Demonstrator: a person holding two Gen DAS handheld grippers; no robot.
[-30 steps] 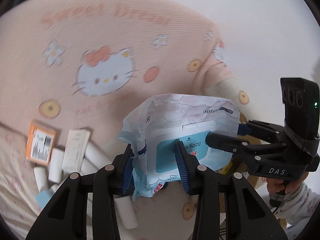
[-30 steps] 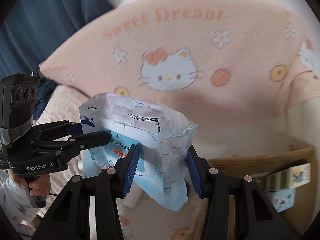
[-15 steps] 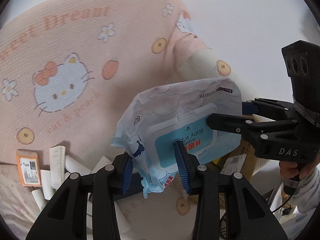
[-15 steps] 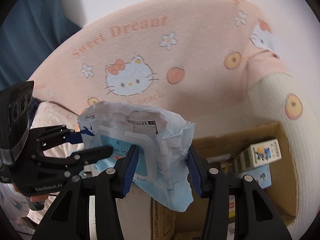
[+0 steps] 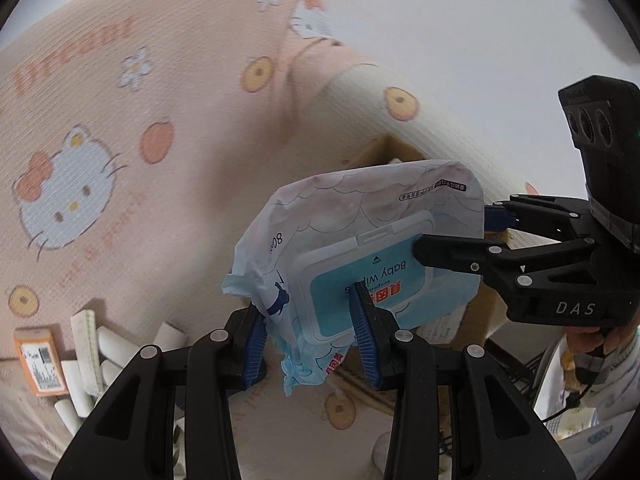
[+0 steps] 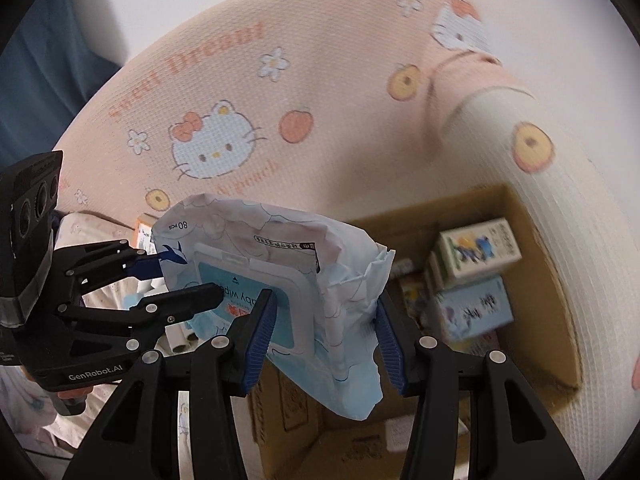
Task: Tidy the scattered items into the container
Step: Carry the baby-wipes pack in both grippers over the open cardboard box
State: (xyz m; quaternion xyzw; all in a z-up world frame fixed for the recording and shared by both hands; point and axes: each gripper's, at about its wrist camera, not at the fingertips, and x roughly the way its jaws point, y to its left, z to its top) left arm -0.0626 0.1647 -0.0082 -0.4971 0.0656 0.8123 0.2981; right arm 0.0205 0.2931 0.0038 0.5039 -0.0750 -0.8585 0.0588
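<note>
A light blue pack of baby wipes (image 5: pixel 360 232) hangs in the air, held at both ends. My left gripper (image 5: pixel 310 340) is shut on its crumpled left end. My right gripper (image 5: pixel 456 232) reaches in from the right, one finger across the lid. In the right wrist view the pack (image 6: pixel 280 256) is pinched on its right end by my right gripper (image 6: pixel 322 340), while the left gripper (image 6: pixel 184 280) clamps the far end. Below and to the right stands the open cardboard box (image 6: pixel 540 240), partly under the pack.
In the box lie a green-and-white carton (image 6: pixel 476 248) and a pale blue carton (image 6: pixel 472 312). A pink cartoon-cat pillow (image 5: pixel 120 140) fills the background. On the bed at lower left lie an orange box (image 5: pixel 40 360), a flat white box (image 5: pixel 88 344) and white rolls (image 5: pixel 72 408).
Both grippers have carried the wipes pack sideways, away from the scattered items and over the cardboard box, which now shows far more of its inside. Both grips are unchanged.
</note>
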